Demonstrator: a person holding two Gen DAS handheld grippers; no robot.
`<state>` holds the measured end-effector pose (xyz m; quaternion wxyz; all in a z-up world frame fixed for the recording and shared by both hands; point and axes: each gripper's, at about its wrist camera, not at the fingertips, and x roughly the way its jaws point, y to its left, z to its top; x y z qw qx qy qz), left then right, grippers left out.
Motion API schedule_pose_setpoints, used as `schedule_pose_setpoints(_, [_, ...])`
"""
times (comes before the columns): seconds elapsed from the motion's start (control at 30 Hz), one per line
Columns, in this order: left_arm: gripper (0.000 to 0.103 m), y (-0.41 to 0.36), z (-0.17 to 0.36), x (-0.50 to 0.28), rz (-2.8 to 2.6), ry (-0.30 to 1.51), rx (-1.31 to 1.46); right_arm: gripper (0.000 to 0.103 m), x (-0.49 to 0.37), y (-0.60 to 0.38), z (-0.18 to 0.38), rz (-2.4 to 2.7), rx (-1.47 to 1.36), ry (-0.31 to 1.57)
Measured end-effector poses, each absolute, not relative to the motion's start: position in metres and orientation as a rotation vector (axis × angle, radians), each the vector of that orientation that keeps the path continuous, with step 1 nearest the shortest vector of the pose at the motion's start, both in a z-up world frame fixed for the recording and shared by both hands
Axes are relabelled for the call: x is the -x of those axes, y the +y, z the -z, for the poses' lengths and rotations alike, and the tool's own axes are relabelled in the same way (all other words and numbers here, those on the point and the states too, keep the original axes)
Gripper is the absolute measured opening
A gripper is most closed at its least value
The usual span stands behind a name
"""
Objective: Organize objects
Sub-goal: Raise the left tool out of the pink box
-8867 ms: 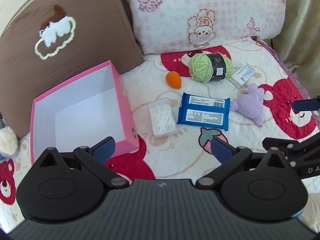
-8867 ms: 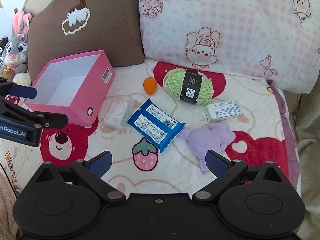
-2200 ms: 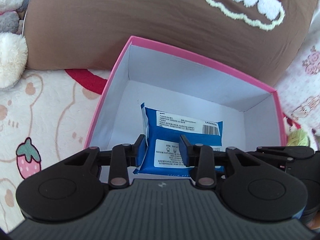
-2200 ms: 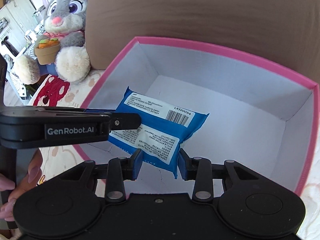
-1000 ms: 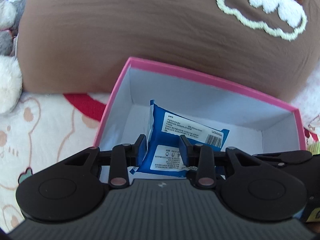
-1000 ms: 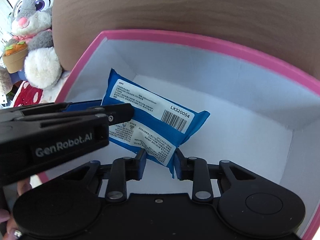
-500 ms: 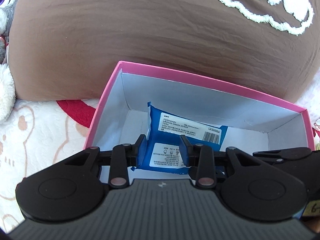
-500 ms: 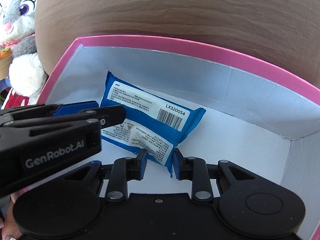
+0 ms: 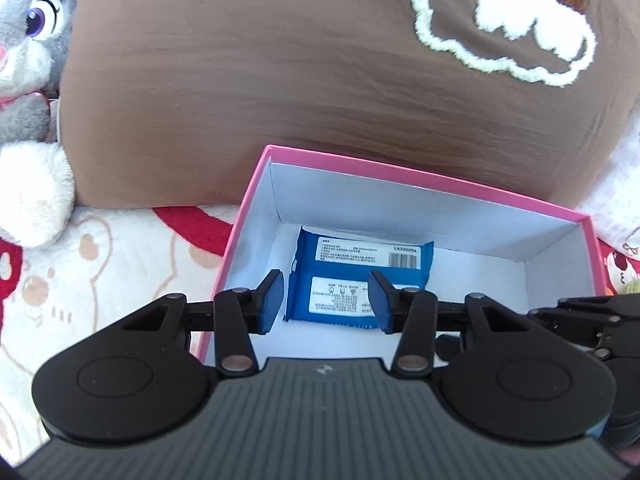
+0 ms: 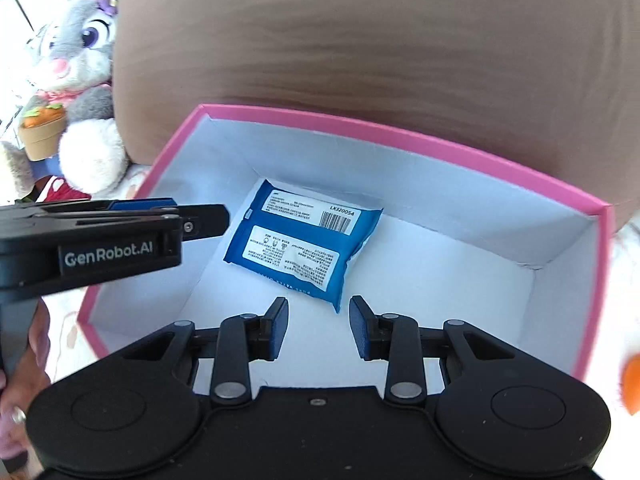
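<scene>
Blue wipes pack [image 10: 301, 245] lies flat, label up, at the pink box's [image 10: 400, 136] far-left corner; floor to its right bare. Left gripper [image 9: 326, 300] has just been opening, empty; right gripper [image 10: 318, 328] slightly parted, pads clear of the pack.

One pink box [image 10: 400, 136] sits on the bed, and one blue wipes packet [image 10: 304, 240] lies inside it. One brown pillow [image 9: 280, 80] stands behind the box. One grey plush rabbit [image 10: 80, 52] sits at the left. One orange object [image 10: 632, 384] shows at the right edge. Two tongs appear: the left [image 9: 326, 300] and the right [image 10: 318, 328].
</scene>
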<state>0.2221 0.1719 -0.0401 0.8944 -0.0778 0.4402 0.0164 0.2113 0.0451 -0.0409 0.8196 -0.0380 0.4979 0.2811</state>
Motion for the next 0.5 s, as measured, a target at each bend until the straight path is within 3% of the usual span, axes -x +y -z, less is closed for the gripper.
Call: schedule_pose_setpoints(0.5, [0.051, 0.147, 0.000, -0.161, -0.004, 0.939, 0.157, 0.038, -0.149, 0.004, -0.011, -0.663, 0.186, 0.935])
